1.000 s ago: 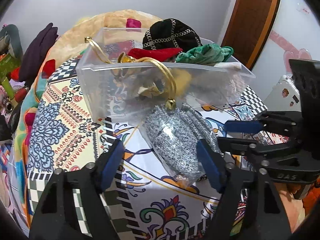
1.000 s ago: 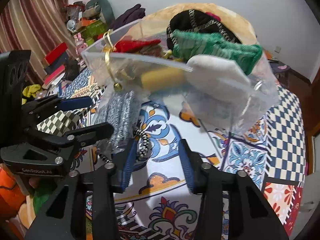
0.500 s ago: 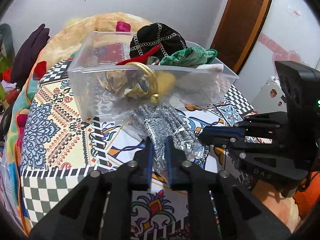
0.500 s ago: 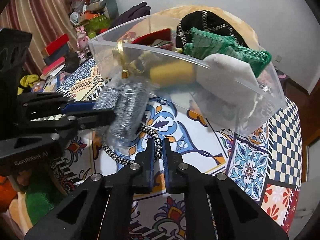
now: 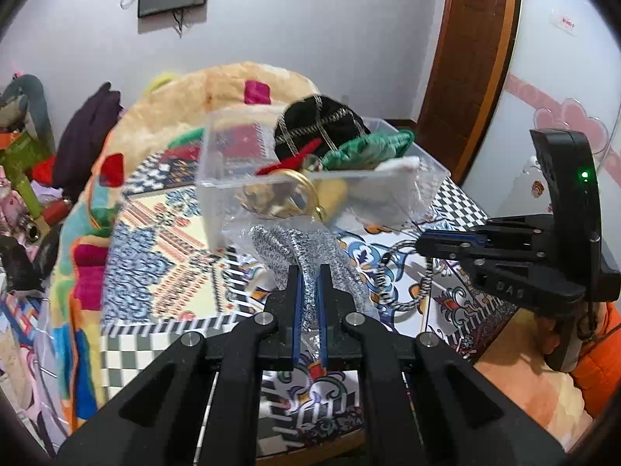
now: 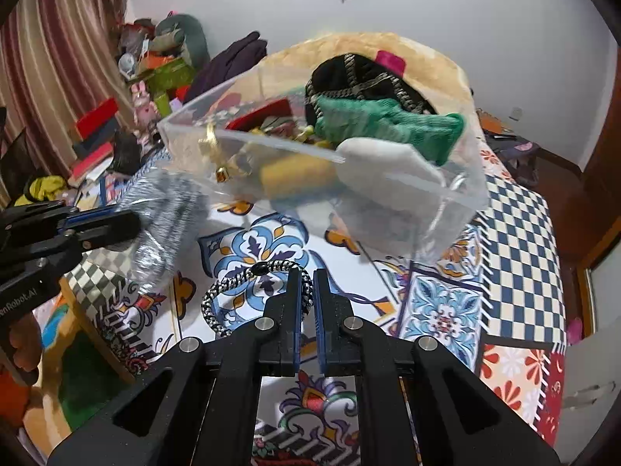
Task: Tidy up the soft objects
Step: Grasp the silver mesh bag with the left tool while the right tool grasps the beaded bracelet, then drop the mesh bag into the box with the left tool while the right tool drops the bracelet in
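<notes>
My left gripper [image 5: 309,272] is shut on a grey knit item in a clear plastic bag [image 5: 295,244] and holds it above the patterned cloth; the bag also shows in the right wrist view [image 6: 167,217]. My right gripper [image 6: 309,291] is shut on a black-and-white braided cord loop [image 6: 233,287], also seen at the right gripper's tips in the left wrist view [image 5: 403,272]. A clear plastic bin [image 5: 217,194] behind them holds a black cap [image 5: 318,124], a green knit piece [image 6: 388,124], a white pad [image 6: 388,167], a yellow roll [image 6: 295,171] and a gold band [image 5: 302,186].
A patterned cloth [image 6: 516,240] covers the surface. A large tan plush cushion [image 5: 217,89] lies behind the bin. Clutter of boxes and toys [image 6: 155,62] sits at the far left by a curtain. A wooden door [image 5: 473,58] is at the right.
Both grippers closed: the left on the bagged grey knit, the right on the braided cord. Both then lifted and pulled back from the bin with their items.
</notes>
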Demonstrator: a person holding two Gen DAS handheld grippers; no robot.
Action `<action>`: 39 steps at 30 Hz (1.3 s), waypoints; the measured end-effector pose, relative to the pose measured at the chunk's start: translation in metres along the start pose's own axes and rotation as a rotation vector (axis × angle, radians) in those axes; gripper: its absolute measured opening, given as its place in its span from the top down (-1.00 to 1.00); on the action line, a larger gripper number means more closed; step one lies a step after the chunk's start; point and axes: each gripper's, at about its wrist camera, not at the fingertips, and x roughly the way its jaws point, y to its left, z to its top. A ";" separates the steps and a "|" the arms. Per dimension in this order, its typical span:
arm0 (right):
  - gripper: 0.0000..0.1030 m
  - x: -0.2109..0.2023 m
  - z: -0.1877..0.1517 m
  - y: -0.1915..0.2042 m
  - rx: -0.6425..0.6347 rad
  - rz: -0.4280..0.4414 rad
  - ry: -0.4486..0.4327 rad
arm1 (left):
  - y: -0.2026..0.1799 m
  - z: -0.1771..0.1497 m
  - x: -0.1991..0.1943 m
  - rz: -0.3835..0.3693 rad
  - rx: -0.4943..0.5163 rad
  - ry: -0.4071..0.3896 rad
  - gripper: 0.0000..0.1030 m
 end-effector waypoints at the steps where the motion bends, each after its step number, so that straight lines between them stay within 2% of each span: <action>1: 0.90 -0.003 0.000 -0.001 0.004 0.000 -0.007 | 0.001 0.002 -0.004 0.006 -0.003 -0.011 0.88; 11: 0.90 -0.050 0.026 -0.002 0.003 -0.026 -0.172 | 0.007 0.026 -0.034 0.060 0.016 -0.124 0.88; 16: 0.89 -0.059 0.048 -0.009 0.011 -0.045 -0.230 | 0.011 0.047 -0.033 0.057 0.018 -0.161 0.88; 20: 0.89 -0.056 0.064 -0.011 0.014 -0.061 -0.261 | 0.013 0.063 -0.022 0.039 0.029 -0.159 0.88; 28: 0.89 -0.027 0.092 -0.013 0.017 -0.063 -0.251 | 0.019 0.086 0.019 0.019 0.051 -0.113 0.88; 33: 0.89 -0.013 0.100 -0.012 0.007 -0.064 -0.220 | 0.025 0.089 0.049 -0.007 0.045 -0.057 0.88; 39: 0.89 0.003 0.098 -0.015 0.011 -0.069 -0.185 | 0.030 0.089 0.070 -0.020 0.043 -0.028 0.88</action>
